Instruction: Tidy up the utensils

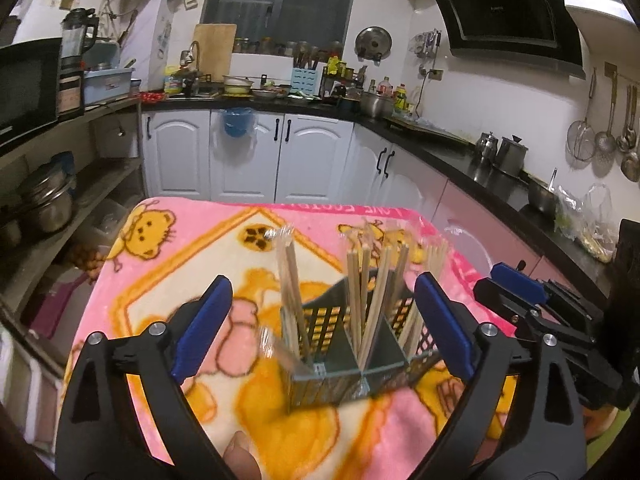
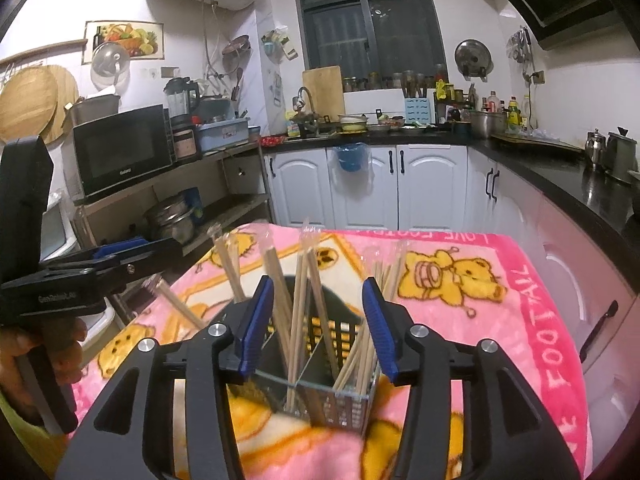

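Note:
A black slotted utensil holder [image 1: 352, 356] with dividers stands on a pink bear blanket [image 1: 168, 280]. Several wrapped pairs of wooden chopsticks [image 1: 370, 280] stand upright in its compartments. My left gripper [image 1: 324, 320] is open and empty, its blue pads either side of the holder, just above it. In the right wrist view the holder [image 2: 332, 364] and chopsticks [image 2: 304, 300] sit between the blue pads of my right gripper [image 2: 318, 320], which is open and empty. The left gripper shows at that view's left edge [image 2: 120, 260]; the right gripper shows at the left view's right edge [image 1: 516, 284].
The blanket covers a small table with its far edge [image 2: 400, 234] toward white cabinets [image 2: 420, 184]. A black counter [image 2: 580, 184] runs along the right. A shelf with a microwave [image 2: 120, 148] and pots stands at left.

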The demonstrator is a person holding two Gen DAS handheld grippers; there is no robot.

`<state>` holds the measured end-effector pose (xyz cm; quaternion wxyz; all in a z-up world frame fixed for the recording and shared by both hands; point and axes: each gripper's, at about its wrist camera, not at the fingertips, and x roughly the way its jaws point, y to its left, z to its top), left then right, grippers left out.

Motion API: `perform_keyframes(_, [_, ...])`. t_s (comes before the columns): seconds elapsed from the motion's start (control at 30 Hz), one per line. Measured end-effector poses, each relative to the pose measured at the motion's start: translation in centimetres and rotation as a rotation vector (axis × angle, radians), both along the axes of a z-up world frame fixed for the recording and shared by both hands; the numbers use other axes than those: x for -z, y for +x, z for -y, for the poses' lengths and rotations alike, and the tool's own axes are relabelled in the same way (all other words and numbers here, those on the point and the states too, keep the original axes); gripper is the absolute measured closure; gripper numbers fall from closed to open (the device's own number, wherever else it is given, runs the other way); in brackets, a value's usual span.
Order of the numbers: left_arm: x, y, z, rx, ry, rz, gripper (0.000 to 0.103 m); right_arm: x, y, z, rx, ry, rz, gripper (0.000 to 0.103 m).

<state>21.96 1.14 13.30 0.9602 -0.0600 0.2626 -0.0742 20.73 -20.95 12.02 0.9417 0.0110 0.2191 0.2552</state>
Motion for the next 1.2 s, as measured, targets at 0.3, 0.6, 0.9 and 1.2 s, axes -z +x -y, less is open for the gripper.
perform_keyframes(0.3, [1.7, -3.3, 0.0, -0.014, 0.021, -0.013, 0.011, 1.4, -3.6, 0.4, -0.016, -0.026, -0.013, 0.041])
perform_keyframes(0.6, [4.3, -5.7, 0.4, -0.013, 0.023, -0.062, 0.011, 3.9, -6.6, 0.5, -0.014, -0.068, -0.053, 0.028])
perform_keyframes(0.9, [7.7, -7.6, 0.9, -0.024, 0.035, -0.112, 0.011, 7.2, -7.9, 1.1, 0.013, -0.102, -0.107, 0.027])
perform_keyframes(1.2, [10.4, -9.3, 1.3, -0.058, 0.058, -0.081, 0.011, 9.2, -9.3, 1.8, 0.030, -0.107, -0.116, 0.021])
